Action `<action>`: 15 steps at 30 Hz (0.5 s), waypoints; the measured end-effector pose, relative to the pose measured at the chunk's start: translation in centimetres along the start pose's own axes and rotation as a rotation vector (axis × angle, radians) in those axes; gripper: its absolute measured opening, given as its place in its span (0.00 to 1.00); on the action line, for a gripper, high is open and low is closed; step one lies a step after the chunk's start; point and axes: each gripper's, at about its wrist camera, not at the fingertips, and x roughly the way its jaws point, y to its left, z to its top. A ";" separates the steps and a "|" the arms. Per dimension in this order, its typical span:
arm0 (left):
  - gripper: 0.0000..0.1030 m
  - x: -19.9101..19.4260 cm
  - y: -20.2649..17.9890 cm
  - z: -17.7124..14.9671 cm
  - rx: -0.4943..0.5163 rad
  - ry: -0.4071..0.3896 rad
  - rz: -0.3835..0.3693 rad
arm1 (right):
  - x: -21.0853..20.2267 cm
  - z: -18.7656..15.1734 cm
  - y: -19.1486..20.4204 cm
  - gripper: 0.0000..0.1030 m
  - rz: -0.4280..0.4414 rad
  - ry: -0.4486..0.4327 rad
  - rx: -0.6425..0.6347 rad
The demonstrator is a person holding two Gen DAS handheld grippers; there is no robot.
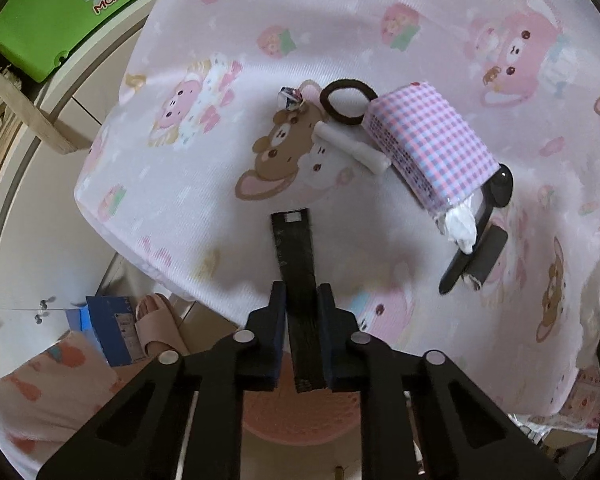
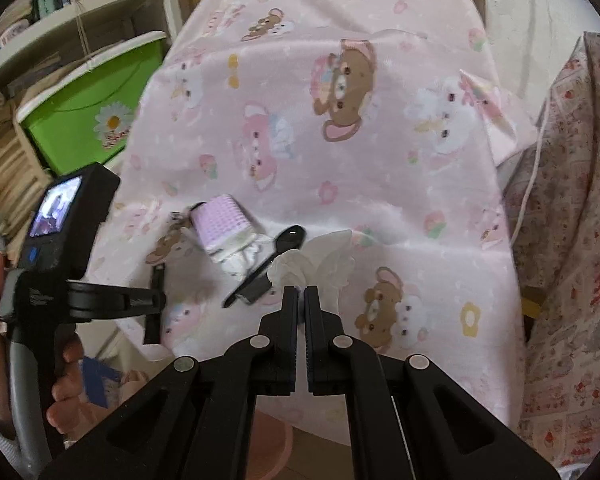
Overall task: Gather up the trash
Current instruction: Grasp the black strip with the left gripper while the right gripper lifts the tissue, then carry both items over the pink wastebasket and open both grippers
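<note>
Left fingers (image 1: 302, 300) clamped on one black strip (image 1: 296, 256), right fingers (image 2: 300, 294) pinching one crumpled white tissue (image 2: 290, 270).

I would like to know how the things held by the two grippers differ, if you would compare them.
The left gripper is shut on a black strip, flat, stiff and dark. The right gripper is shut on a white tissue, crumpled, soft and pale. The strip sticks out straight beyond the jaws; the tissue fans out loosely. Both are held over the pink bedsheet.

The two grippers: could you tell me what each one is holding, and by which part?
Left gripper: shut on the black strip, near its lower end. Right gripper: shut on the white tissue, at its bottom edge.
</note>
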 end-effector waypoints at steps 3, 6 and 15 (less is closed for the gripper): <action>0.12 -1.3 0.6 -0.4 0.011 -0.019 -0.003 | 0.4 -0.2 0.0 0.04 -0.011 0.012 0.010; 0.12 -3.1 1.6 -1.1 0.031 -0.045 -0.024 | 0.2 -0.4 0.3 0.04 0.033 0.012 0.020; 0.13 -7.0 3.7 -4.9 0.125 -0.108 -0.122 | -0.9 -2.4 3.4 0.04 0.268 0.022 -0.052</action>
